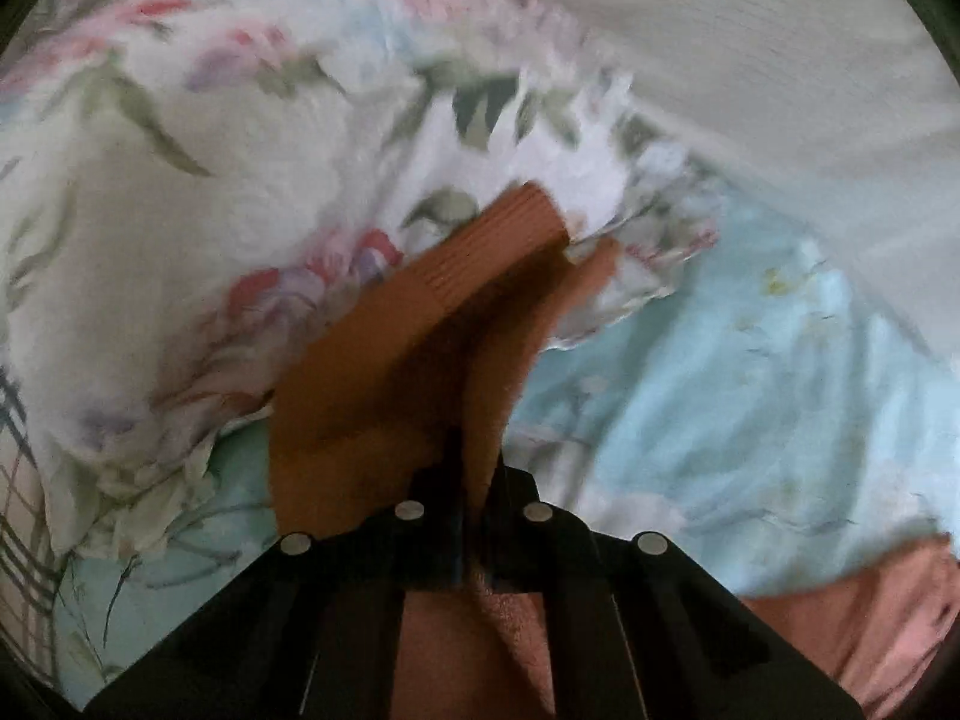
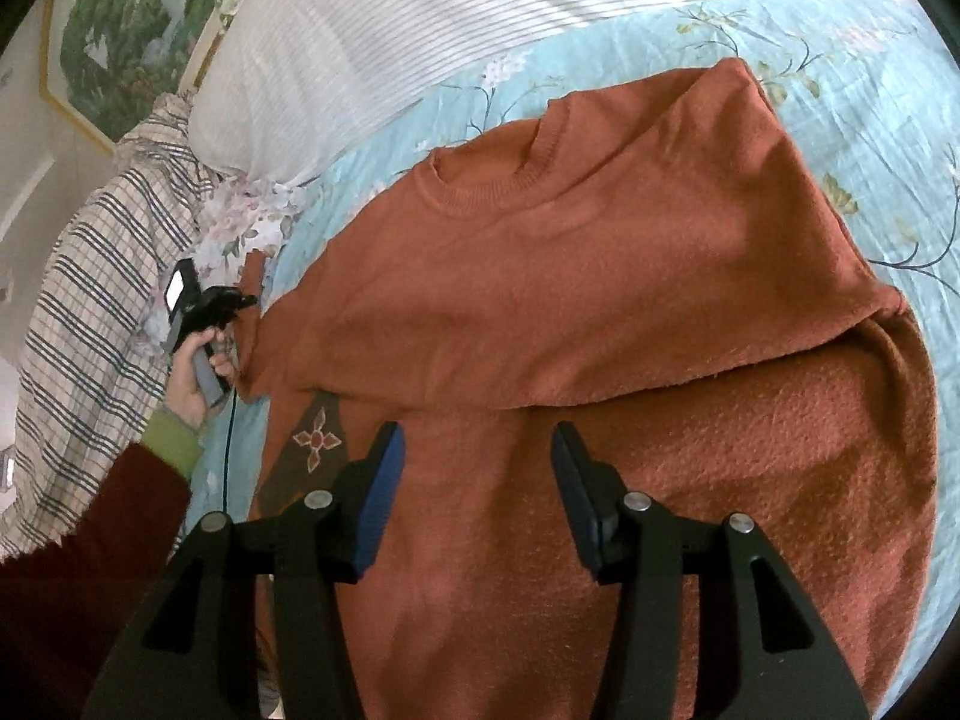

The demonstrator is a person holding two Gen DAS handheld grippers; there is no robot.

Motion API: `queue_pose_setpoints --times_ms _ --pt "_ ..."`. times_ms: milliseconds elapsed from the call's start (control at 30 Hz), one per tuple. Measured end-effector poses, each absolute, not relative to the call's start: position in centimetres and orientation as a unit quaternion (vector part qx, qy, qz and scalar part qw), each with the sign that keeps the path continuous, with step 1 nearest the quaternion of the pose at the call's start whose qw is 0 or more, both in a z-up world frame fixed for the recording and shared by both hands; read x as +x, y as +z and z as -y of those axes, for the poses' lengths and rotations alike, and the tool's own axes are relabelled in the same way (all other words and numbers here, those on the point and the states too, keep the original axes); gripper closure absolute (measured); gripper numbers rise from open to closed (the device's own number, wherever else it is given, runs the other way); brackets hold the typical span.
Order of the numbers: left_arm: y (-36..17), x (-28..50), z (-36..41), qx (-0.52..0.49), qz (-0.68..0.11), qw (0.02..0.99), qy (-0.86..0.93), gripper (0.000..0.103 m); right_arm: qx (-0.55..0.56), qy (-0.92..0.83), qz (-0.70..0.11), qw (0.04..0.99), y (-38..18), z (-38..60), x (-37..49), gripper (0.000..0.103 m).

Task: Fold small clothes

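Note:
A rust-orange sweater (image 2: pixel 600 312) lies spread on a light blue floral bedsheet (image 2: pixel 870 72), neckline toward the pillows. My right gripper (image 2: pixel 474 450) hovers open and empty just above the sweater's body. My left gripper (image 1: pixel 465 456) is shut on the sweater's left sleeve (image 1: pixel 420 324), whose ribbed cuff (image 1: pixel 516 234) hangs forward over the bedding. In the right wrist view the left gripper (image 2: pixel 240 300) sits at the sweater's left edge, held by a hand.
A white ribbed pillow (image 2: pixel 372 42) and a floral pillow (image 1: pixel 180 210) lie at the head of the bed. A plaid cloth (image 2: pixel 90 300) lies at the left. A framed picture (image 2: pixel 108 30) hangs on the wall.

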State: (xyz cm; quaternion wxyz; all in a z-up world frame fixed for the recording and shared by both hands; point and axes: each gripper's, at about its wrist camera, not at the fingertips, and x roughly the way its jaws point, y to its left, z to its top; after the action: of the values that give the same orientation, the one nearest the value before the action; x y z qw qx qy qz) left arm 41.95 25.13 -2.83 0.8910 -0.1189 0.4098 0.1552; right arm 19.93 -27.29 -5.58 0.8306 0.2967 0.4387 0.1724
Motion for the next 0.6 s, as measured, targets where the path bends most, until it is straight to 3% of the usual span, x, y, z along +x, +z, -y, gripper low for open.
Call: queue_pose_setpoints --times_ms 133,333,600 --pt "-0.4 37.7 -22.6 -0.142 -0.372 0.913 0.094 0.101 0.305 0.179 -0.429 0.831 -5.3 27.3 19.4 0.051" --pt "3.5 32.3 -12.4 -0.132 -0.335 0.932 -0.035 0.101 0.320 0.171 -0.413 0.835 -4.9 28.3 17.9 0.051" --pt "2.4 28.8 5.0 -0.086 -0.341 0.918 -0.186 0.101 0.345 0.125 -0.389 0.845 -4.6 32.5 15.3 0.051"
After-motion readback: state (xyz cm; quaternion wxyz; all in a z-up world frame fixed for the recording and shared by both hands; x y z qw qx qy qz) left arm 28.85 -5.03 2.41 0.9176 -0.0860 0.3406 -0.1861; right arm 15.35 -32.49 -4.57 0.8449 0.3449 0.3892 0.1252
